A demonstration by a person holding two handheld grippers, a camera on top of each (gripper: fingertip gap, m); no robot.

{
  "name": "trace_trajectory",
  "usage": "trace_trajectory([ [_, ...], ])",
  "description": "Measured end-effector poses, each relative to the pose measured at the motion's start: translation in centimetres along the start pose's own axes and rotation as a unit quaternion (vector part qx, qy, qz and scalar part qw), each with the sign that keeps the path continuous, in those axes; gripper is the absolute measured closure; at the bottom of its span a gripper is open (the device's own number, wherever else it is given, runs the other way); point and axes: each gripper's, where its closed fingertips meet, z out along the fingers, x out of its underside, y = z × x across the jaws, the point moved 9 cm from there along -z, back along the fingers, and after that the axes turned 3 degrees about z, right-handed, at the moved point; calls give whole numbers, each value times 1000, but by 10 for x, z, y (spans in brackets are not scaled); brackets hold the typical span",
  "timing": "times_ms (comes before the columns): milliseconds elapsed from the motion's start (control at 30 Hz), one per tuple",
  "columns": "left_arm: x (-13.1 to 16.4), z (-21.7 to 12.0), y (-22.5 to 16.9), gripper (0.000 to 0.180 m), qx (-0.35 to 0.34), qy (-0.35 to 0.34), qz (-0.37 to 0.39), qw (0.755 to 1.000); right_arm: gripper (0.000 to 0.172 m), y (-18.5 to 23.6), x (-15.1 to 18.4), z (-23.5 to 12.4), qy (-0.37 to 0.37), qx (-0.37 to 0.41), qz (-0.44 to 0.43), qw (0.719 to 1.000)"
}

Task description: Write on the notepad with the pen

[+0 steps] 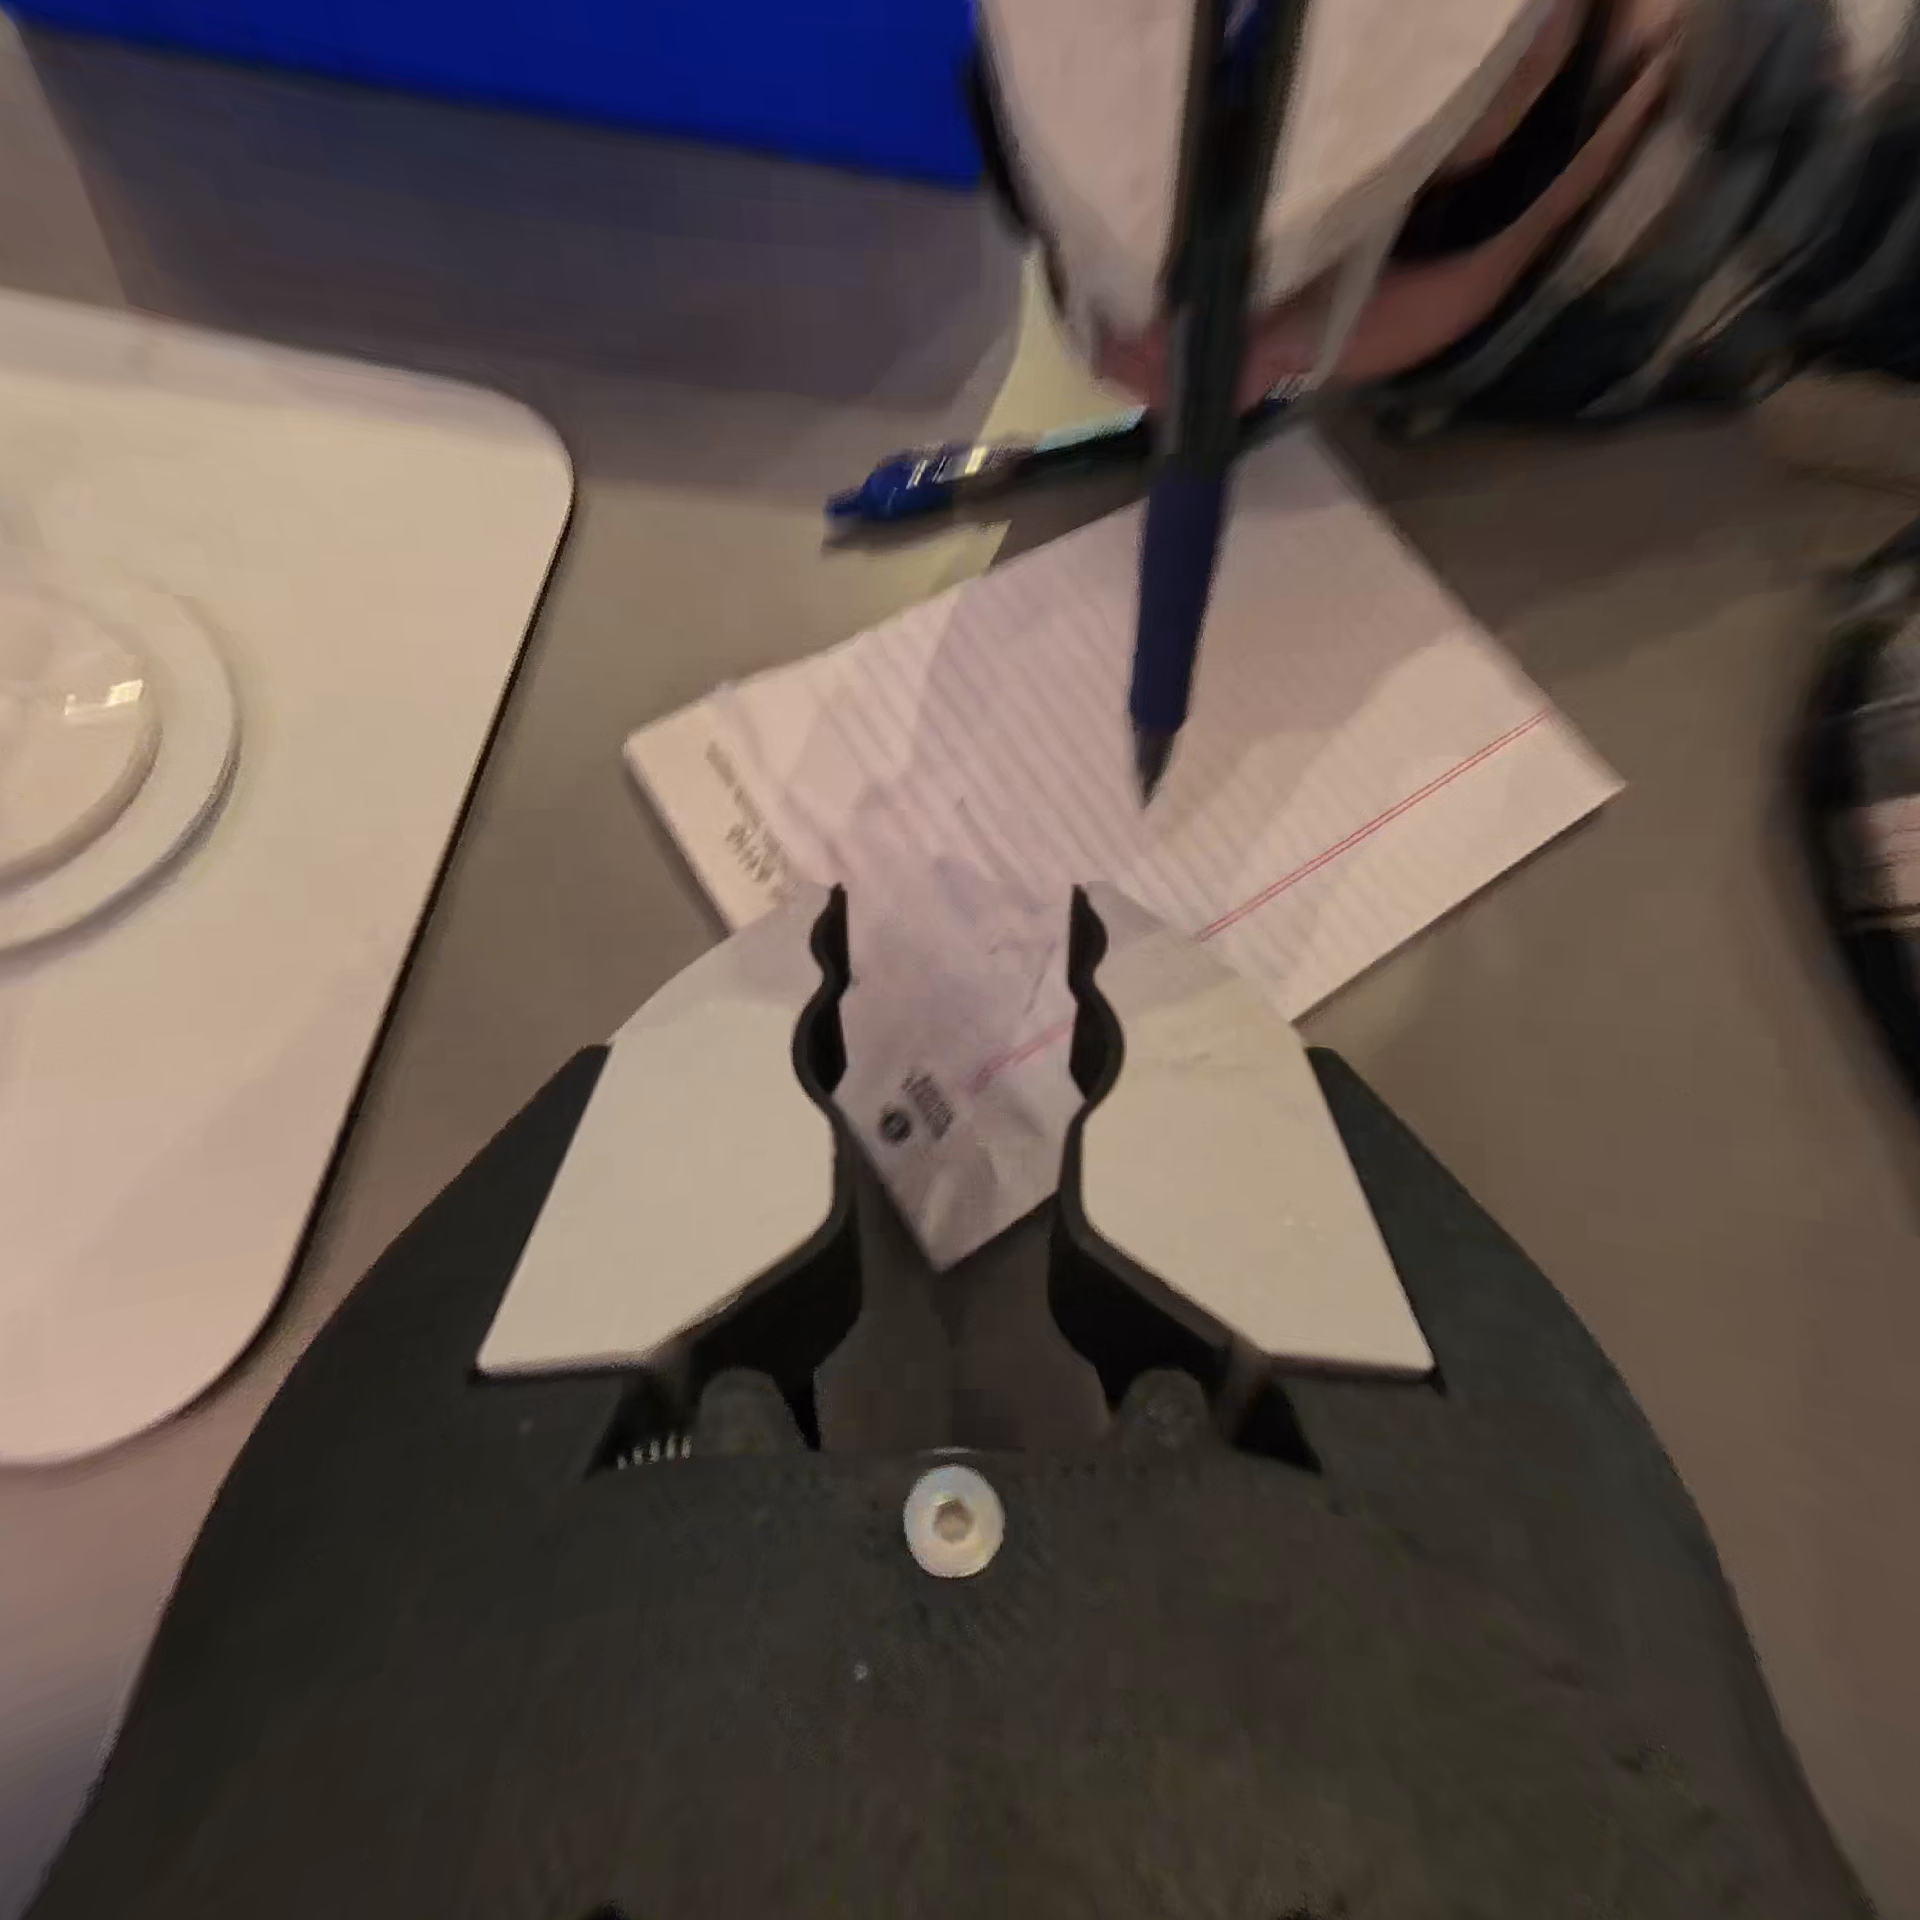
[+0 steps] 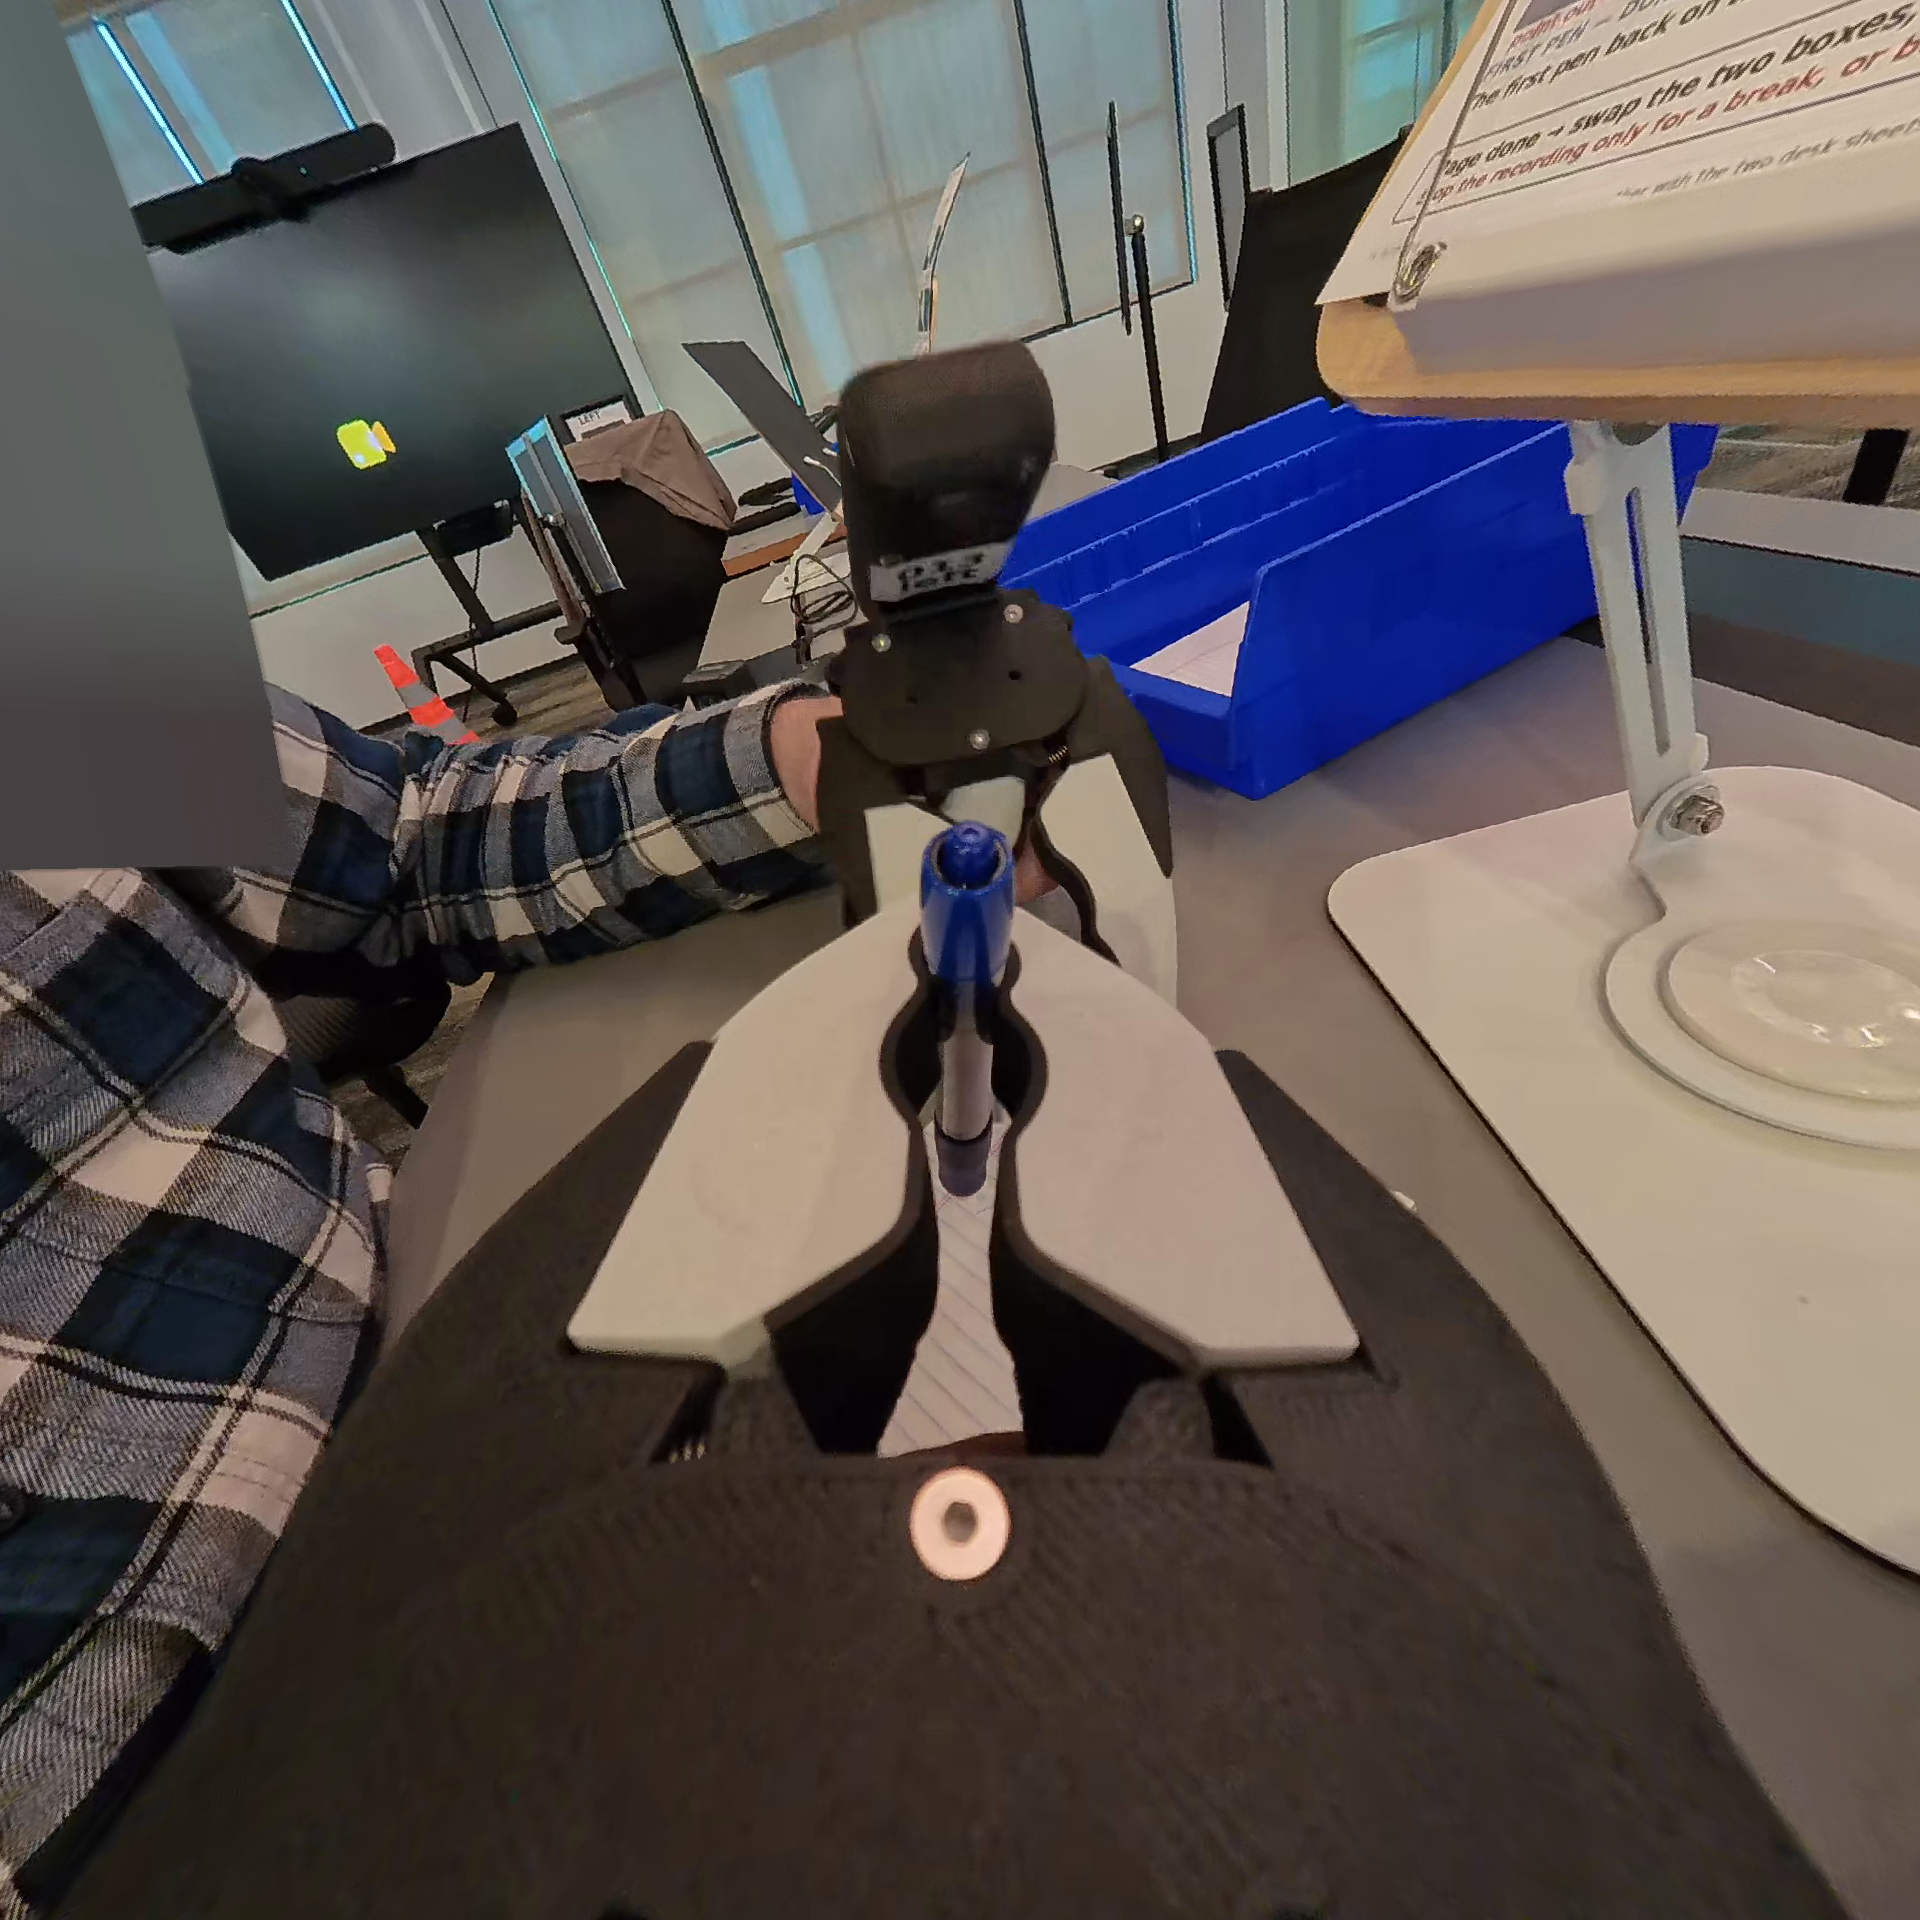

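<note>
While right tongs (image 2: 961, 997) pinch the pen (image 2: 964, 935) mid-barrel (light, stiff, slick), left tongs (image 1: 956, 914) sit spread over the floppy notepad (image 1: 1039, 727) at 6 o'clock.

The left hand-held gripper (image 1: 956, 914), black with pale grey finger plates, hovers low with its fingers spread apart, gripping nothing. A plaid-sleeved forearm (image 2: 582, 800) reaches to it. The right hand-held gripper (image 2: 964, 961) points steeply down, its fingers (image 2: 831, 1039) closed tight on an upright blue pen (image 2: 966, 997).
</note>
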Motion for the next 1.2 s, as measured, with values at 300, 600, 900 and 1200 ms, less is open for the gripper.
trace_trajectory([
  [300, -43, 33, -34, 162, 69, -71, 0, 995, 167, 8, -9, 3, -5, -12, 10, 1000],
  [600, -52, 33, -34, 173, 161, -144, -94, 972, 69, 27, -46, -14, 46, 83, -159, 983],
  [900, -49, 38, -36, 173, 223, -146, -124, 956, 70, 56, -50, -1, 240, 124, -389, 881],
  [1200, -53, 39, -36, 174, 183, -138, -111, 967, 83, 54, -69, -19, 221, 131, -349, 901],
])
